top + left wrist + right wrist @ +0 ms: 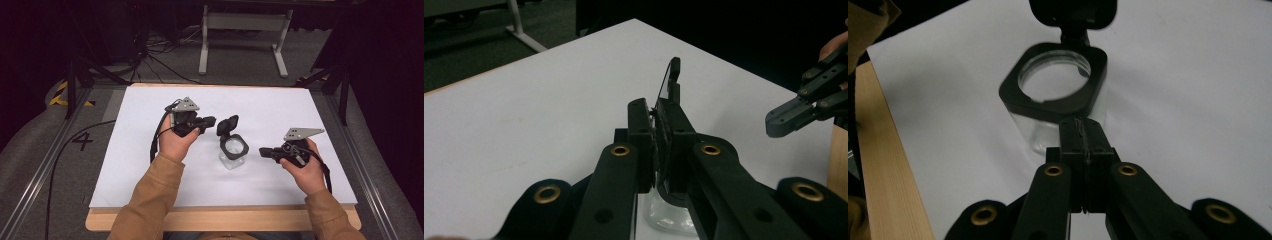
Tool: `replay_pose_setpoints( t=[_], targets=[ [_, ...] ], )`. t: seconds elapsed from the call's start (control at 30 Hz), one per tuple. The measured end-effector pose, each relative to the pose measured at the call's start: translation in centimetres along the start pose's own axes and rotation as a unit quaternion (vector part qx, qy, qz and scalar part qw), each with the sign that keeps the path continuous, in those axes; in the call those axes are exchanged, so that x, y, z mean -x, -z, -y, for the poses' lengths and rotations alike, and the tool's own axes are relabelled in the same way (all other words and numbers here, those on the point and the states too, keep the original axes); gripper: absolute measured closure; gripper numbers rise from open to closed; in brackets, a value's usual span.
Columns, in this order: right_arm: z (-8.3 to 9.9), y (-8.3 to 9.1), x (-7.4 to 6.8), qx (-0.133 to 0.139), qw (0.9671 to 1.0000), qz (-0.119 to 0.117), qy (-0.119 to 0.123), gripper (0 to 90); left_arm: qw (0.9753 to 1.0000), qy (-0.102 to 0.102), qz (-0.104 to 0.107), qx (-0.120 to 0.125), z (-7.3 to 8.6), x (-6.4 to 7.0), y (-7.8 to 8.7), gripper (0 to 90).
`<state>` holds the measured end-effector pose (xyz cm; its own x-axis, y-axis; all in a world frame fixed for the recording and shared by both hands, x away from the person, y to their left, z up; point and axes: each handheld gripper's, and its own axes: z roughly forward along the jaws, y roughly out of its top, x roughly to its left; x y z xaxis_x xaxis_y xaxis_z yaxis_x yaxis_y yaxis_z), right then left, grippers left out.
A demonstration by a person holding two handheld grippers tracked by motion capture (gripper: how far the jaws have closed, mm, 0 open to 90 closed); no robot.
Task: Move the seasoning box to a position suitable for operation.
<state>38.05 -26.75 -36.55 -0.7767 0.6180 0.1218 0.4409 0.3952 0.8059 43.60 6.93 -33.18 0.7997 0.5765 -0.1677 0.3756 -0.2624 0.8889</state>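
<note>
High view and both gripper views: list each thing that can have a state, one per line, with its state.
Clear jar: upright on the white table, mouth uncovered; contents cannot be told.
Black flip lid: swung open, standing up behind the jar's mouth, still hinged to the collar.
Left tongs: shut on the flip lid's edge.
Right tongs: shut, holding nothing, tips close beside the jar's collar.
</note>
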Motion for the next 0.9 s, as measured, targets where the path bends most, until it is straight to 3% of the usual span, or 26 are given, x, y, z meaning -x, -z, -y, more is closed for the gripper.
replay_pose_setpoints(
  t=[0.23,0.4,0.77,0.9],
  targets=[
    [-1.0,-2.4,-1.4,0.028,0.9995,0.004,0.013,90.0,1.0000,0.003,0.003,0.002,-0.2,-0.1,-0.2,83.2],
    [-1.0,-3.9,-1.9,0.020,0.9993,0.024,0.022,90.0,1.0000,-0.003,0.003,0.008,-0.2,0.3,-0.4,83.1],
    [-0.7,-4.0,-1.9,0.027,0.9988,0.034,0.024,90.0,0.9999,-0.012,-0.007,0.009,-0.1,0.5,-1.0,87.7],
    [-0.7,-4.0,-1.9,0.030,0.9988,0.033,0.023,90.0,0.9999,-0.008,0.002,0.008,-0.1,0.5,-1.0,89.6]
  ],
)
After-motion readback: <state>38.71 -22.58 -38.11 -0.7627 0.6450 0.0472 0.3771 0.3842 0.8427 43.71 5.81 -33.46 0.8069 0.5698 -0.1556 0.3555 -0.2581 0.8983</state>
